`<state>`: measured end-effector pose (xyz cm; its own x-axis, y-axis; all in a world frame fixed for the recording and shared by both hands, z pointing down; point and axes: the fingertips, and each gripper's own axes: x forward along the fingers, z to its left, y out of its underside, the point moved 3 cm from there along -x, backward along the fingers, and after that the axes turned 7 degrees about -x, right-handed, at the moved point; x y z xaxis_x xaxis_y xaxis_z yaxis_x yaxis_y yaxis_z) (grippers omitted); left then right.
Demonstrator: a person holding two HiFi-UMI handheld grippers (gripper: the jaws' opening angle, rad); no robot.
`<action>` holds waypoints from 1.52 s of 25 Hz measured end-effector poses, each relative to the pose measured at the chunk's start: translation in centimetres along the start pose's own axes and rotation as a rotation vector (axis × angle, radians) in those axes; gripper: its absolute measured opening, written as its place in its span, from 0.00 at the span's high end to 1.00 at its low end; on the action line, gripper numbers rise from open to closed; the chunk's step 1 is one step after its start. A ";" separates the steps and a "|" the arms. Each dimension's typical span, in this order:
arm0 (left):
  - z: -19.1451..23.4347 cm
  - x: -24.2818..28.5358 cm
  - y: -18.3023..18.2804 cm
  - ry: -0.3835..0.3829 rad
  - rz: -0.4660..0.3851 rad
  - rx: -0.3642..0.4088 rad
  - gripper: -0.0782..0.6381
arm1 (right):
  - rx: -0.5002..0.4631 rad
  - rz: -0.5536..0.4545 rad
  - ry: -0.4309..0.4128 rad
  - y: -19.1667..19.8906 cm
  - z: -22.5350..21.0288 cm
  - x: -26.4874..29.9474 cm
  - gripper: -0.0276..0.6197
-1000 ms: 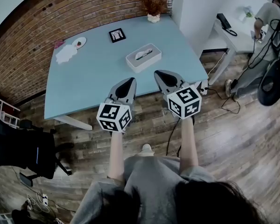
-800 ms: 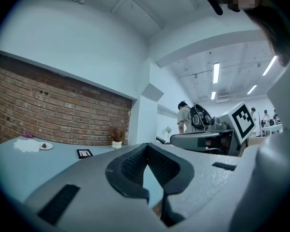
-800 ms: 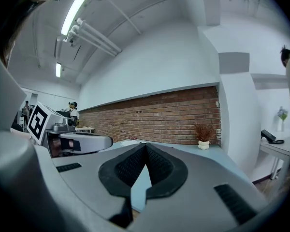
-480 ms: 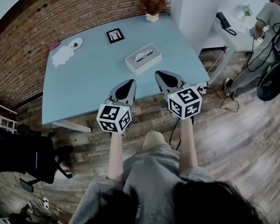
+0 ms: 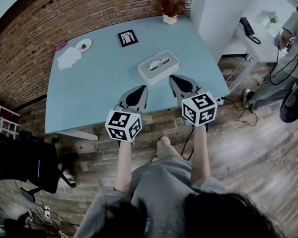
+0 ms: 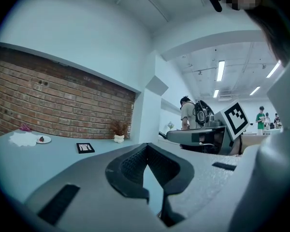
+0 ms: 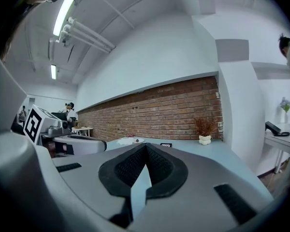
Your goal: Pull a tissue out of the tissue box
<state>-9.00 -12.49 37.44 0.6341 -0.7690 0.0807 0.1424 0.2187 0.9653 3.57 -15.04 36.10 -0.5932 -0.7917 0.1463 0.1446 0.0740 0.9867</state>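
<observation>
A white tissue box (image 5: 159, 67) with a tissue showing in its top slot lies on the light blue table (image 5: 94, 90), right of the middle. My left gripper (image 5: 137, 89) is shut and empty, its tips over the table's near edge just short of the box. The right gripper (image 5: 177, 78), also shut and empty, hovers close to the box's near right corner. In the left gripper view the shut jaws (image 6: 146, 146) fill the foreground and hide the box. The right gripper view likewise shows only its own jaws (image 7: 145, 146), meeting at the tips.
At the table's far side are a black picture frame (image 5: 127, 37), a small plate (image 5: 83, 45), crumpled white paper (image 5: 68, 58) and a potted dry plant (image 5: 170, 18). A black chair (image 5: 25, 160) stands to the left. A person (image 5: 293, 29) works at a white desk (image 5: 256, 36) to the right.
The person holding the grippers has stepped toward the table. Both grippers are now nearer the tissue box, still shut.
</observation>
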 end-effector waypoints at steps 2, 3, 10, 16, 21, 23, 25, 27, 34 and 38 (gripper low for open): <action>0.7 1.1 0.3 -0.005 0.007 -0.008 0.89 | 0.001 0.009 -0.013 0.4 -0.7 0.9 0.96; 1.0 1.7 0.5 -0.007 0.010 -0.012 0.89 | -0.004 0.016 -0.019 0.6 -1.0 1.4 0.96; 3.1 5.9 1.4 -0.013 0.040 -0.035 0.89 | -0.018 0.065 -0.043 2.1 -4.3 4.8 0.96; 5.3 8.6 1.8 -0.053 0.080 -0.067 0.89 | -0.001 0.119 -0.085 3.0 -6.8 8.3 0.96; 7.0 10.3 2.6 -0.089 0.112 -0.125 0.89 | -0.030 0.197 -0.152 3.7 -7.4 11.3 0.96; 7.4 10.9 3.2 -0.100 0.124 -0.142 0.89 | -0.032 0.212 -0.181 3.8 -7.5 12.2 0.96; 7.6 11.5 3.5 -0.109 0.128 -0.159 0.89 | -0.025 0.226 -0.200 4.1 -8.0 13.0 0.96; 7.6 12.0 3.9 -0.116 0.129 -0.176 0.89 | -0.037 0.255 -0.210 4.7 -8.4 13.5 0.96; 9.0 12.3 4.6 -0.125 0.152 -0.193 0.89 | -0.116 0.365 -0.268 6.8 -8.9 16.1 0.96; 10.5 12.4 4.8 -0.130 0.173 -0.207 0.89 | -0.271 0.474 -0.354 7.9 -8.8 17.8 0.95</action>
<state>-8.41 -27.29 45.70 0.5618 -0.7773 0.2831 0.2013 0.4604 0.8646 1.17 -33.90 45.84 -0.6345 -0.4594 0.6215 0.6220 0.1738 0.7635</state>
